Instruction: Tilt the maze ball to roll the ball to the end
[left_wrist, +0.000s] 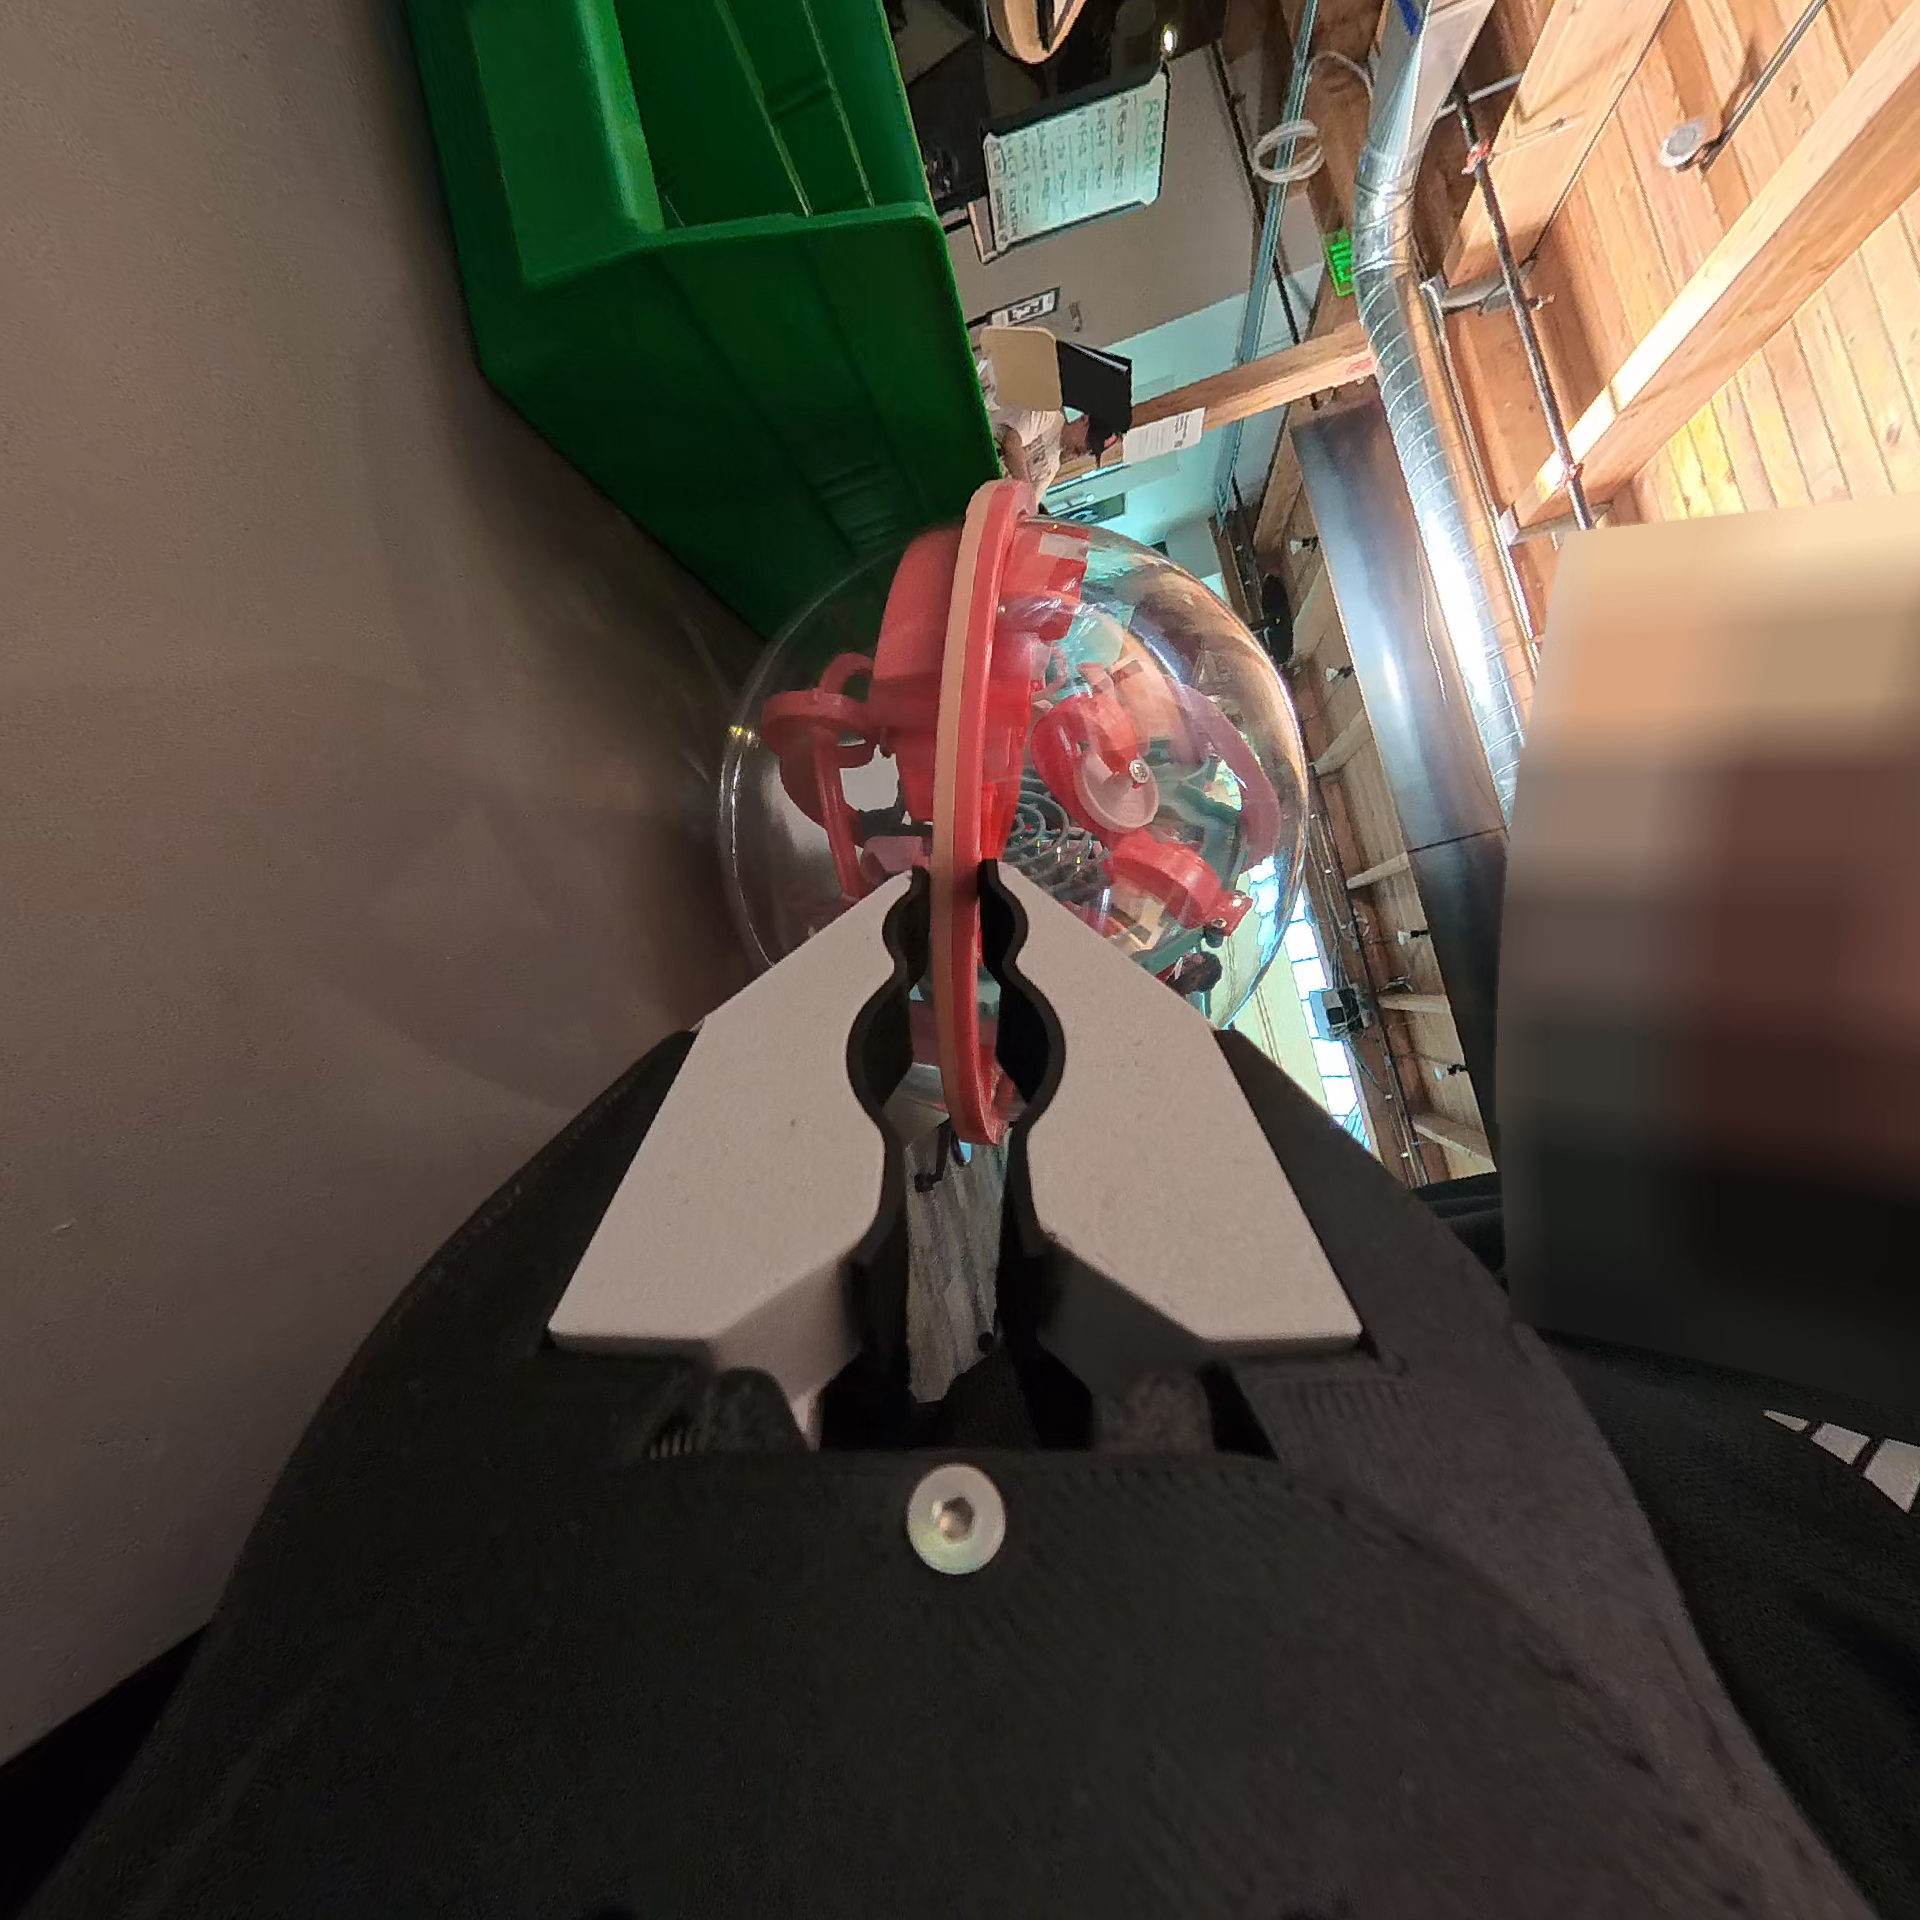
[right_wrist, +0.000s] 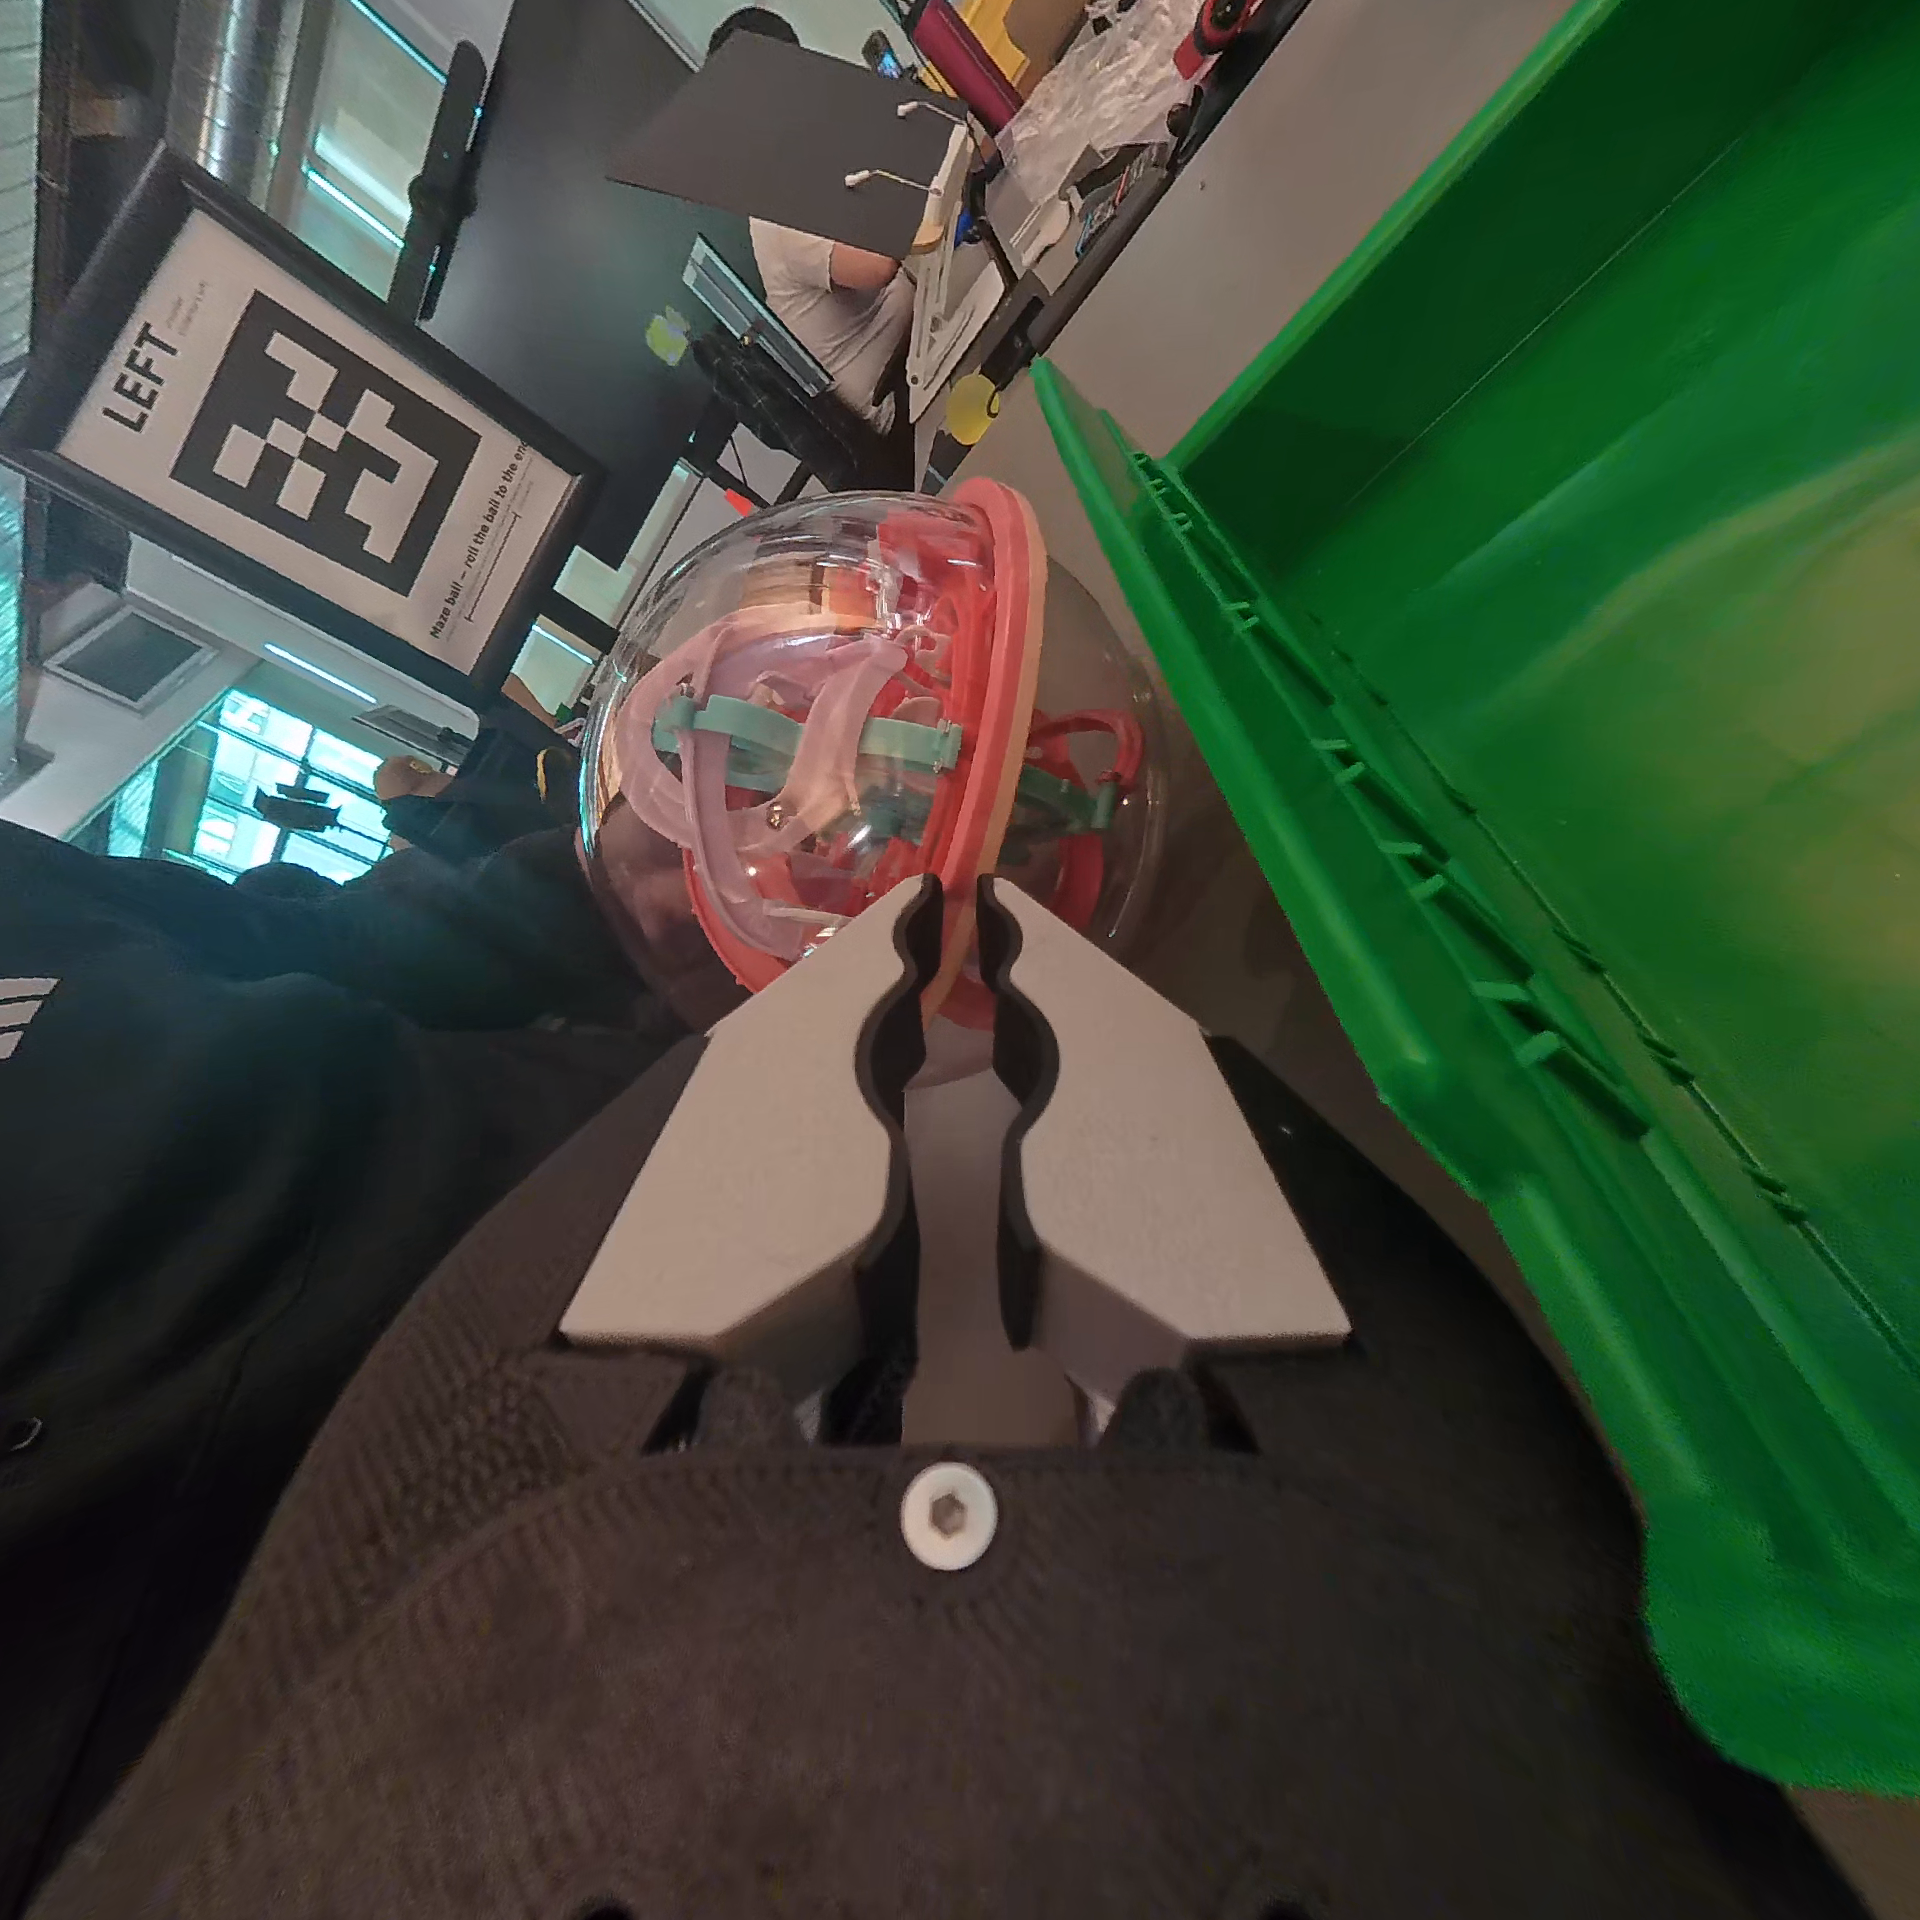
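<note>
In the left wrist view, the left gripper (left_wrist: 954, 883) pinches the maze ball (left_wrist: 1122, 748)'s red rim, which runs twelve to six o'clock; clear glossy sphere, green bin (left_wrist: 727, 343) at eleven. In the right wrist view, the right gripper (right_wrist: 958, 888) likewise clamps that rim, tilted toward one o'clock

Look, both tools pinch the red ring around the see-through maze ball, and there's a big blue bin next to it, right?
Nearly. The bin is green, not blue, as the right wrist view shows. Both the left tool and right tool do pinch the maze ball's red ring.
</note>
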